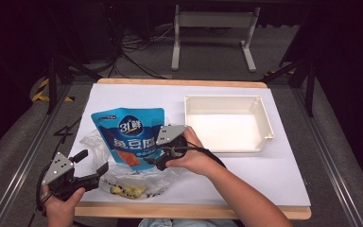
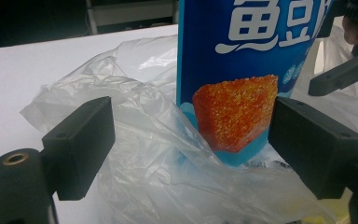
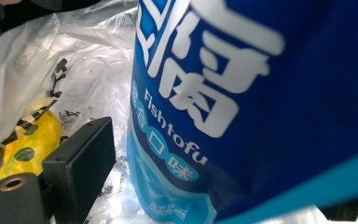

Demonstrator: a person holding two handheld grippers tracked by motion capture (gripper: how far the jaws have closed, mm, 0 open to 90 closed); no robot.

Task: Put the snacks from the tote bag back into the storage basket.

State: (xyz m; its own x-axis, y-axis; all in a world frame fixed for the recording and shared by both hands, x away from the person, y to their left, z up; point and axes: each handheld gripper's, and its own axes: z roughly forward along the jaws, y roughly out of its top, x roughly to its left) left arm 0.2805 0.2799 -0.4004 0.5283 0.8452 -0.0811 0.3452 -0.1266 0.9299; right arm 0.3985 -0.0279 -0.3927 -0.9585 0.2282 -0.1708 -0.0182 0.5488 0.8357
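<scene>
Two open grippers flank the blue snack pouch point(image 1: 129, 137) in its clear bag point(image 1: 137, 182)

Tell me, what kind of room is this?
Probably a lab or recording studio: dark curtains all around, loose cables on the floor, and a white-covered table set up for handheld grippers.

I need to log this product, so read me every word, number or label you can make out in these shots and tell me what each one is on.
"Fishtofu": white Latin letters on the blue snack pouch, right gripper view.
"31" inside a round logo near the pouch's top, high view; the character beside it is too small to read.
Large white Chinese characters across the pouch front: there, but cut off by the frame and not read here.
Small print at the pouch's bottom edge: too blurred.
Dark print on the clear plastic bag: unreadable.
</scene>
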